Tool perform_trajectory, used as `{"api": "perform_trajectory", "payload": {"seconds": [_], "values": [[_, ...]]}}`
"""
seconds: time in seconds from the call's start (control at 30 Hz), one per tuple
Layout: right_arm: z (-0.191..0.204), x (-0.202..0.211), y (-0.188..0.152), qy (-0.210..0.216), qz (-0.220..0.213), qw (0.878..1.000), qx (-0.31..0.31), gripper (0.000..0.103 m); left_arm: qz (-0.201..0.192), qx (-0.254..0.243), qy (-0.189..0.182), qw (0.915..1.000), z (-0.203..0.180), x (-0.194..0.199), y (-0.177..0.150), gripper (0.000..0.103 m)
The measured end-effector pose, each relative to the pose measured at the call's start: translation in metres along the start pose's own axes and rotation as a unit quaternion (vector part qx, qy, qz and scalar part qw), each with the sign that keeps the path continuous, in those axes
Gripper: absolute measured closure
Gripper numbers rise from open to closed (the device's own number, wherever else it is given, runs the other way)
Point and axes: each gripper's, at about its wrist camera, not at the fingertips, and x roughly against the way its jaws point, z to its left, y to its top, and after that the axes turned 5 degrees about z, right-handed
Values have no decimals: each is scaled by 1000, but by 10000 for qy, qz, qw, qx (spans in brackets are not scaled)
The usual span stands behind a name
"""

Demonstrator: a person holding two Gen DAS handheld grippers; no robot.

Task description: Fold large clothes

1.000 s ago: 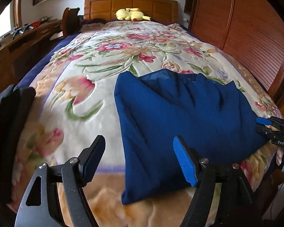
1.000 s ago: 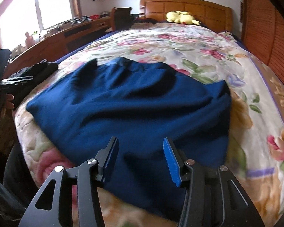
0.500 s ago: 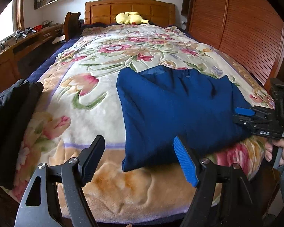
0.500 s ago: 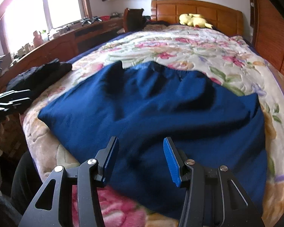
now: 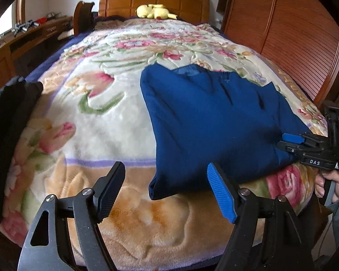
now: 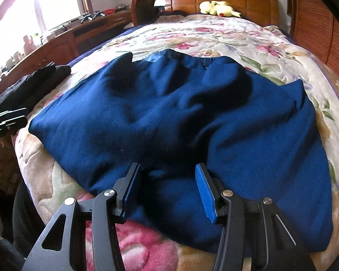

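The soft, limp blue garment (image 6: 180, 124) lay near the bed's (image 5: 115, 113) foot edge, best gripped at its corners, while both grippers' jaws stood open, empty.

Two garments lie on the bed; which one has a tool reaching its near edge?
The blue garment: the right tool sits open at its near edge. The black garment lies apart at the bed's left side.

The right tongs (image 6: 167, 188) gape over the blue garment (image 6: 192, 122) on the floral blanket (image 6: 248, 36).
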Motion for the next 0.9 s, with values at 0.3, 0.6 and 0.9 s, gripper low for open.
{"api": "perform_trajectory", "payload": {"seconds": [0.3,0.6,0.9], "values": [[0,0,-8,11,-96,9999,-118,51,277,202,-477,9983,3,-23,-4,33],[0,-1,-9,7,-121,9999,-76,51,431,566,-908,9933,-1,-29,-10,82],[-32,36,-17,-50,-309,9992,-242,51,-454,-393,-899,9941,-73,36,62,90]]}}
